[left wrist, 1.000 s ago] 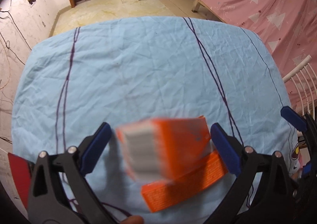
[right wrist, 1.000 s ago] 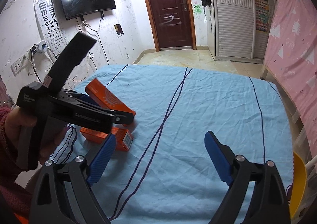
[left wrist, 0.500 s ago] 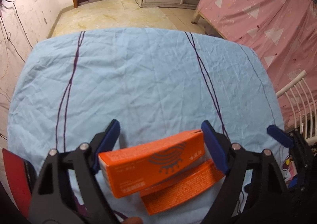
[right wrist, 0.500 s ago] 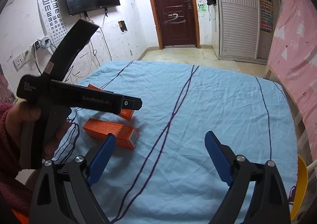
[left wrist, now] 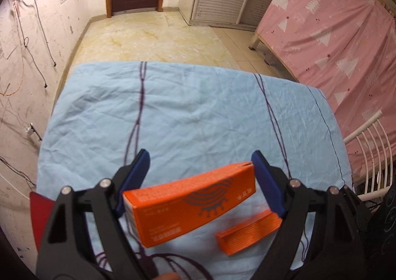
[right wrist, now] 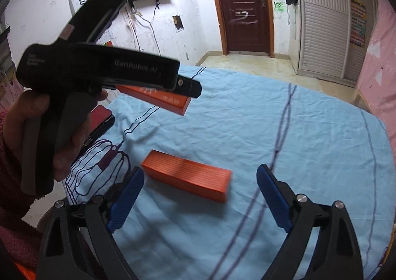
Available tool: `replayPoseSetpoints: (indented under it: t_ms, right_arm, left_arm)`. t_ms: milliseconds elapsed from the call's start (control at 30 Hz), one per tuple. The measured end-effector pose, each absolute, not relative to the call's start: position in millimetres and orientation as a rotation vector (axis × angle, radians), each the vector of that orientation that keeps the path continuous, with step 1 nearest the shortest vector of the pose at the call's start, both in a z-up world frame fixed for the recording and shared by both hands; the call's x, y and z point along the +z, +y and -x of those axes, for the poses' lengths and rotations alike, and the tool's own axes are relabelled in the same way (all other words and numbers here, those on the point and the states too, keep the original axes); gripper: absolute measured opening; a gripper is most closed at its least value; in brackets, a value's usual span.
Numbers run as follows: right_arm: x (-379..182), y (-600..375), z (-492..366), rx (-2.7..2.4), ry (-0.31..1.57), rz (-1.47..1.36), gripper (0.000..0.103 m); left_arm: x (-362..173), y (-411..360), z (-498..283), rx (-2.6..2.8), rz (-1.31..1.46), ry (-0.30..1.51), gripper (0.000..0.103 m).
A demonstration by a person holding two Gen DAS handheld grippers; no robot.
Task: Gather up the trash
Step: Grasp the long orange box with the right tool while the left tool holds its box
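An orange carton is clamped lengthwise between the blue pads of my left gripper, lifted off the blue sheet. The right wrist view shows that same carton in the air under the left gripper, which a hand holds. A second orange carton lies flat on the sheet. My right gripper stands open just above and before it, not touching. That second carton also shows below the held one.
A red-cased flat object lies at the sheet's left edge, near a purple drawing. A white chair back and a pink curtain stand to the right. Bare floor and a door lie beyond.
The left gripper's jaws narrowed onto the loose carton, then rose with it. The right gripper shifted left and now frames the lying carton.
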State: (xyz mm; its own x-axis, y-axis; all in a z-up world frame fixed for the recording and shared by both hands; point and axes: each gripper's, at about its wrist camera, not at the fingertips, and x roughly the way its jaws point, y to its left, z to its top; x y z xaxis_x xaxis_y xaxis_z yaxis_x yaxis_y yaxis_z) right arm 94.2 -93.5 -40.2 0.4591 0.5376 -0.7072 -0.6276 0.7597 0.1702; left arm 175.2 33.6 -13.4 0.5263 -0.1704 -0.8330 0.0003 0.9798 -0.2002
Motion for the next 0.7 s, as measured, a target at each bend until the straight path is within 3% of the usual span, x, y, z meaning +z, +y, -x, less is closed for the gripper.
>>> replayPoseSetpoints:
  t_ms: [633,700]
  right_arm:
    - [-62.8,-48.0,-104.0,0.609,0.905,0.232,0.092]
    - [-62.8,-48.0,-104.8,0.615,0.907,0.229,0.088]
  left_arm:
    - [-20.4,62.1,-169.1,-0.113,0.222,1.008,0.080]
    - [-21.0,62.2,-168.6,-0.111,0.221,1.009,0.080]
